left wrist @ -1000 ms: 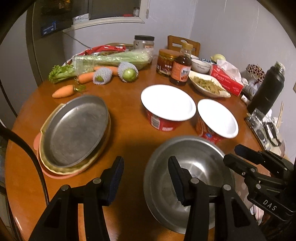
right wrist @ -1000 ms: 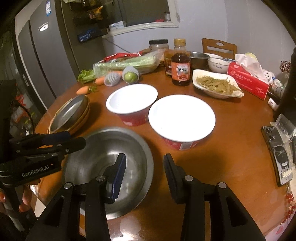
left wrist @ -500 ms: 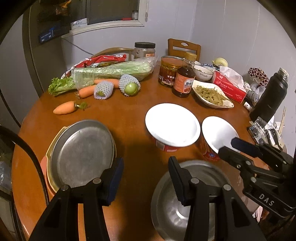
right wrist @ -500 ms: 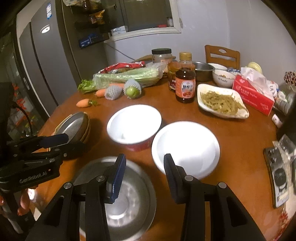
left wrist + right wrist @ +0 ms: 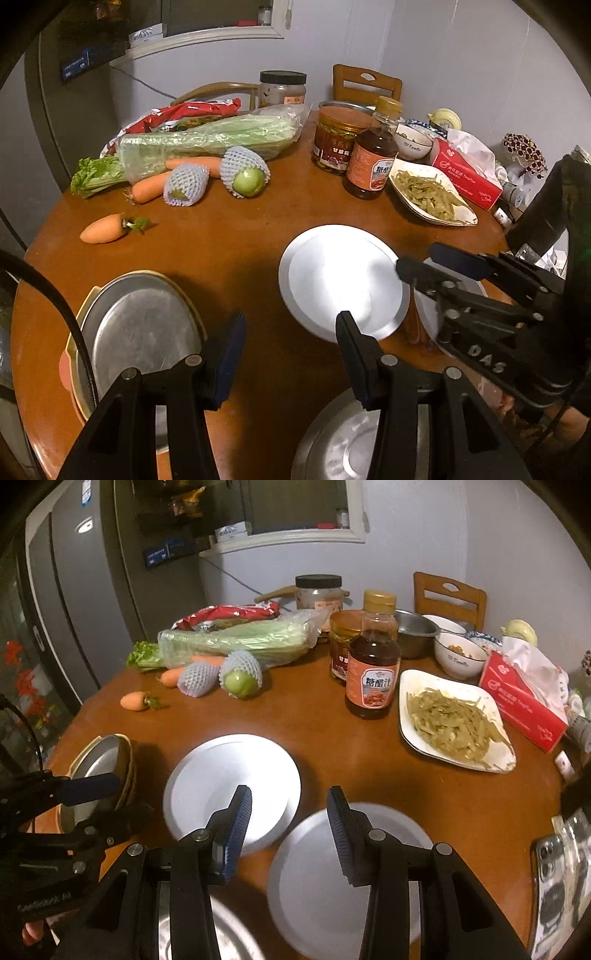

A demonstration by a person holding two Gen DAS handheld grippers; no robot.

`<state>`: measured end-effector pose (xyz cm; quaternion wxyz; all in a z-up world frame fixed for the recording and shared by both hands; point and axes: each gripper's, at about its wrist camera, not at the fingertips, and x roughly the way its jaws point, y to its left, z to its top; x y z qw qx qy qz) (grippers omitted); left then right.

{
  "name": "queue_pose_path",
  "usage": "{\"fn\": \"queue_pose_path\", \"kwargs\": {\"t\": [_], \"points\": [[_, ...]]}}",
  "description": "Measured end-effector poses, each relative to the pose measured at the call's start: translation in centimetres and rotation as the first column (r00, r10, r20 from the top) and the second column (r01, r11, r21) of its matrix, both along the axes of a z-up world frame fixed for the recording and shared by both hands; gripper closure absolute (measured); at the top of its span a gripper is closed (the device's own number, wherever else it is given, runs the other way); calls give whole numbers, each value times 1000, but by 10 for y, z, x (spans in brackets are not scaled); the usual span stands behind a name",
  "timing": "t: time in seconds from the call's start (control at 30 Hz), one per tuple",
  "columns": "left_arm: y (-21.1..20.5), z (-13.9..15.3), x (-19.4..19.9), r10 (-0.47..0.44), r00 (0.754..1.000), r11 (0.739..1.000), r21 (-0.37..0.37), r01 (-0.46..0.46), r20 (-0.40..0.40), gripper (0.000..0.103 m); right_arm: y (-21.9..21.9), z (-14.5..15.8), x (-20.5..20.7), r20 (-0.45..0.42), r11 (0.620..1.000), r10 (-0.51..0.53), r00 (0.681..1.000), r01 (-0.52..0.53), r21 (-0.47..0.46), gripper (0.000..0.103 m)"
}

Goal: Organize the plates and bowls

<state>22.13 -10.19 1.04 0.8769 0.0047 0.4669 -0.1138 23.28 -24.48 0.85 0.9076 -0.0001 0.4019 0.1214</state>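
both tongs (image 5: 290, 338) (image 5: 290, 825) wide, empty; oval steel plate (image 5: 140, 332) long axis runs near-far.

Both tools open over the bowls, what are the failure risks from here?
1. The right tool and left tool sit close together; they may collide.
2. The two white bowls look nearly touching; gripping one may shove the other.
3. The steel bowl looks near the table edge; a nudge might tip it off.

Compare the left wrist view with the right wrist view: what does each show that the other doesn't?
Left wrist only: the stacked metal platter seen from above, and the right gripper, open.

Right wrist only: the refrigerator, a steel bowl behind the sauce bottle, and the left gripper, open.

Both: two white bowls, the shredded-vegetable plate, the carrot.
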Motion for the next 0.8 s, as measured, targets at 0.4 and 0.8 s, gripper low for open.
{"fn": "queue_pose_path", "kwargs": {"t": [0.4, 0.8], "points": [[-11, -15, 19, -12, 998, 1000, -22, 11, -56, 53, 9, -20, 33, -52, 996, 24, 998, -28, -83, 66], [-10, -21, 23, 0, 998, 998, -65, -4, -65, 64, 14, -26, 38, -88, 996, 64, 994, -69, -53, 83]]}}
